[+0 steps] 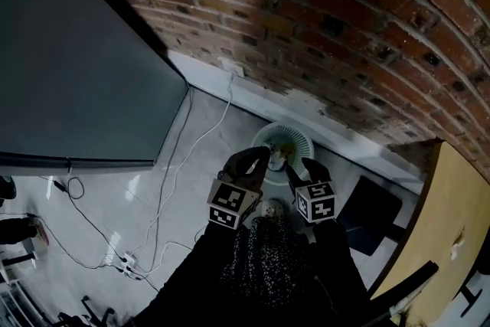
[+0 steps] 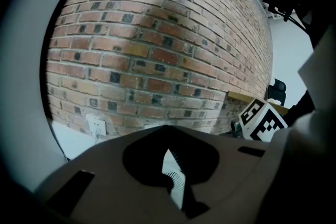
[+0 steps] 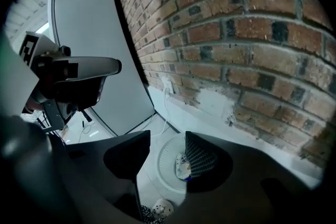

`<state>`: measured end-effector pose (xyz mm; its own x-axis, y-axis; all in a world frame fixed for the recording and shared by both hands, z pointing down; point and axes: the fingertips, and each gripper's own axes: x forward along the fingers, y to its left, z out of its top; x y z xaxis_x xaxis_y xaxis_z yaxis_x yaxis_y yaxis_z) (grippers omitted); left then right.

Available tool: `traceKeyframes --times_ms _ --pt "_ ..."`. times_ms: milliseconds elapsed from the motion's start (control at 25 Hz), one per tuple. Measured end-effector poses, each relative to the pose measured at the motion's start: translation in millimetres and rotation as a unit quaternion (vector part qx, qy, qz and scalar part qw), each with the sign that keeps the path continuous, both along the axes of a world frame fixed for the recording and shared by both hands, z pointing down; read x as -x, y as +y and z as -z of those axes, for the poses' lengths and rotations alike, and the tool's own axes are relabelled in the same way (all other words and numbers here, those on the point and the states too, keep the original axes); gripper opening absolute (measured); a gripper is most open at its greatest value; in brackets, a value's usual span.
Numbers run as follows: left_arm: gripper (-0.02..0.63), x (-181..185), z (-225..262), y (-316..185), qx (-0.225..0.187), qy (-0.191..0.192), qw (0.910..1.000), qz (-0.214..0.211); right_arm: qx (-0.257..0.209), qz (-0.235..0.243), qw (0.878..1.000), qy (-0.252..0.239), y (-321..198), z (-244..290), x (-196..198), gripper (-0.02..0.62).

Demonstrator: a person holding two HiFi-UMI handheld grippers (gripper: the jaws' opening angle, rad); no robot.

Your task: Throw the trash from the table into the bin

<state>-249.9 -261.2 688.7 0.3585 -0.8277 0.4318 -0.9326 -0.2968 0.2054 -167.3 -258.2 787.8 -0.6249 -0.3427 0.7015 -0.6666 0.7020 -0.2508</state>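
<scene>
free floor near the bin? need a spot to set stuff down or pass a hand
Free: the floor left of the bin, between it and the grey board, crossed only by one white cable. Crowded: right of the bin, a dark object and the table; lower left, a power strip with more cables.
</scene>
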Motion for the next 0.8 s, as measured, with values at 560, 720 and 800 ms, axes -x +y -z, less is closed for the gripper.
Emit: traceKeyframes --times_ms 560,720,800 --pt "0.006 -23.1 111.6 46.0 -0.053 -0.006 0.9982 -0.026 -0.078 -0.046 0.995 -0.041 34.8 135.7 -20.2 0.161" --pt "0.005 -31.7 142.6 61.9 -0.073 -0.006 0.9966 -0.036 -0.12 -0.058 0.99 -0.039 50.0 178.8 -31.4 0.04" --pt "0.006 -35.0 158.2 70.0 -0.084 -0.007 0.9955 -0.043 -0.135 -0.067 0.988 -0.043 56.5 199.4 -35.8 0.015"
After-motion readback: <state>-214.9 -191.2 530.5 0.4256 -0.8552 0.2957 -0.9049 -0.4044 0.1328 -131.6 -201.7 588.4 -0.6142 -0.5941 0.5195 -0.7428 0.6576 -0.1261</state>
